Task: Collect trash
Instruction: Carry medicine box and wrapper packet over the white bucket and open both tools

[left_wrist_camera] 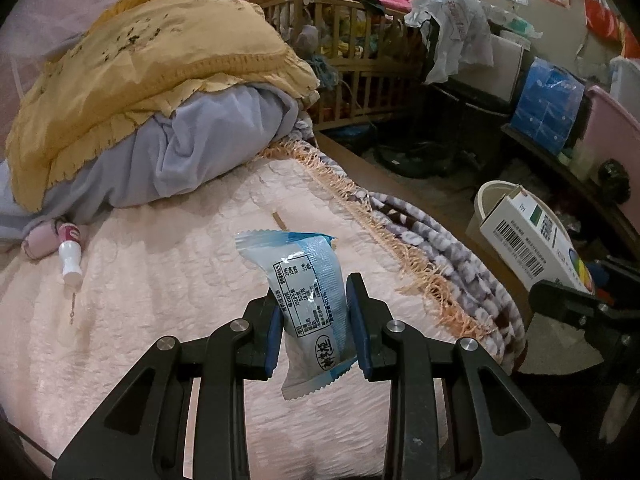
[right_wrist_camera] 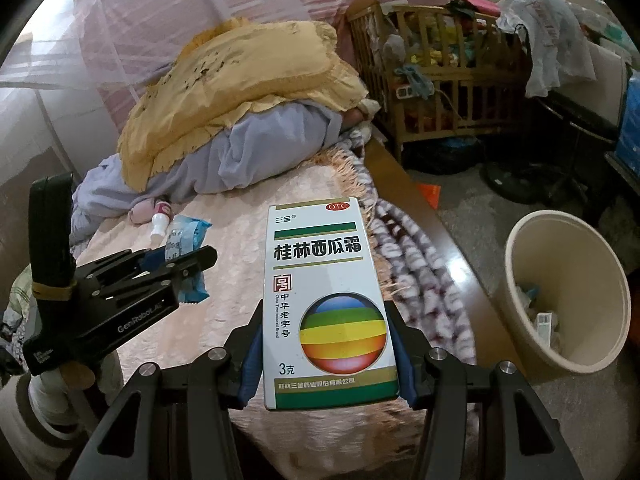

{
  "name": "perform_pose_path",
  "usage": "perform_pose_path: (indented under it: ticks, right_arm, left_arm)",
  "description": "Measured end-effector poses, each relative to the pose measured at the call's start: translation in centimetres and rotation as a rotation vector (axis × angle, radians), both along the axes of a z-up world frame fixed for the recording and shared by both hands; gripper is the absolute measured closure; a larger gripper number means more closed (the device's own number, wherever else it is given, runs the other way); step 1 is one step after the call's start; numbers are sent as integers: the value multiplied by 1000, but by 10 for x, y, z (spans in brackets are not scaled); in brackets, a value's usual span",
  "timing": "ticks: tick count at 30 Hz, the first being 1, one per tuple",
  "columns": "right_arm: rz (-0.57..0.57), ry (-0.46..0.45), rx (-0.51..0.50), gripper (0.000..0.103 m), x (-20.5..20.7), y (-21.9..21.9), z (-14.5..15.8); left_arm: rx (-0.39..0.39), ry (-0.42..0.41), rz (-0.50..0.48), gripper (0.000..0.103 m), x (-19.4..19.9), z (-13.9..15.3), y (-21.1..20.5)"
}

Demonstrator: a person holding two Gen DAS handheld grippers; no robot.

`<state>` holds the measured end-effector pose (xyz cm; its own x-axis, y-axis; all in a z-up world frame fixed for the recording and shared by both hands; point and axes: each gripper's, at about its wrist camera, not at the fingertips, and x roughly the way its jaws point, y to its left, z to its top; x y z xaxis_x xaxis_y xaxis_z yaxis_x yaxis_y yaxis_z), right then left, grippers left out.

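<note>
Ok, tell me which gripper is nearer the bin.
Right. The right gripper, holding the box, is beside the bin at the bed's edge; the left gripper, holding the wrapper, is farther over the bed.

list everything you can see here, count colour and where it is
snack wrapper: one, blue and white, pinched between the left gripper's pads above the bed
medicine box: one, white with green bands and a rainbow ball, clamped in the right gripper
trash bin: one, beige, on the floor right of the bed, some litter inside
small bottle: one, white with a red label, lying on the bed by the bedding pile
bedspread: one, pale pink, fringed edge, covering the bed
yellow cover: one, on top of the pile
grey-blue blanket: one, under the yellow cover
crib: one, wooden, beyond the bed, stuffed with things
left gripper: black, blue pads, shut on the wrapper
right gripper: black, blue pads, shut on the box
</note>
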<state>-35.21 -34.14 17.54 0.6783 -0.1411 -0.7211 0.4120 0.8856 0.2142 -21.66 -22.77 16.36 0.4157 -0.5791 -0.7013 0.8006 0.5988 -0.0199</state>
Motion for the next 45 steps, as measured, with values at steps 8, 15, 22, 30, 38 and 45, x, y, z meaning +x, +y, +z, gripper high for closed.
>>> perform_pose_path:
  ticks: [8, 15, 22, 30, 38, 45]
  right_arm:
    - [-14, -29, 9, 51, -31, -44, 3]
    - [-84, -31, 16, 51, -69, -84, -3]
    - [-171, -7, 28, 51, -111, -124, -15]
    - [-265, 4, 48, 51, -143, -168, -24]
    - [-328, 23, 76, 51, -149, -212, -40]
    - [-358, 34, 99, 51, -148, -241, -57]
  left_arm:
    - [31, -29, -17, 76, -21, 12, -42]
    - [57, -39, -71, 76, -43, 13, -83]
    - [73, -28, -150, 76, -73, 10, -127]
    - [67, 32, -236, 76, -102, 9, -176]
    - [52, 140, -307, 76, -120, -3, -235]
    - [37, 267, -325, 75, -121, -22, -277]
